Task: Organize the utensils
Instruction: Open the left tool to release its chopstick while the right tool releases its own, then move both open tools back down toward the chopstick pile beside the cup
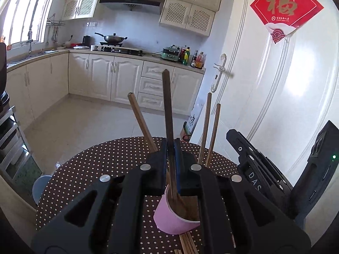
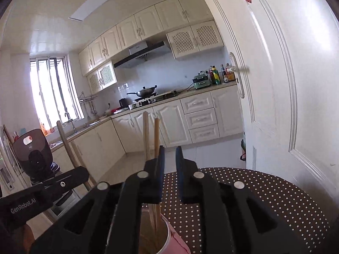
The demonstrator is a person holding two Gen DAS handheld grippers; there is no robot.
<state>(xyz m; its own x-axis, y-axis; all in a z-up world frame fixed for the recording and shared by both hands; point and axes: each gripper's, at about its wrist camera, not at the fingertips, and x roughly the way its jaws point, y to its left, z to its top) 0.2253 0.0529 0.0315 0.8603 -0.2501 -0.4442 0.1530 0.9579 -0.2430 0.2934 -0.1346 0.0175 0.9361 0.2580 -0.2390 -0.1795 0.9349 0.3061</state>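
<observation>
In the left wrist view my left gripper (image 1: 171, 148) is shut on a dark wooden chopstick (image 1: 167, 110), held upright with its lower end in a pink paper cup (image 1: 171, 218). Three lighter chopsticks (image 1: 208, 127) also stand in the cup. Several more chopsticks (image 1: 187, 244) lie on the table in front of the cup. In the right wrist view my right gripper (image 2: 169, 158) is open and empty just above the cup (image 2: 167, 241), with two chopsticks (image 2: 156, 139) standing left of its fingers. The left gripper body (image 2: 42, 194) shows at the left.
The cup stands on a round table with a brown polka-dot cloth (image 1: 101, 165). A white door (image 1: 275, 84) is close on the right. A blue stool (image 1: 40, 186) sits beside the table's left edge. Kitchen cabinets (image 1: 106, 76) lie beyond.
</observation>
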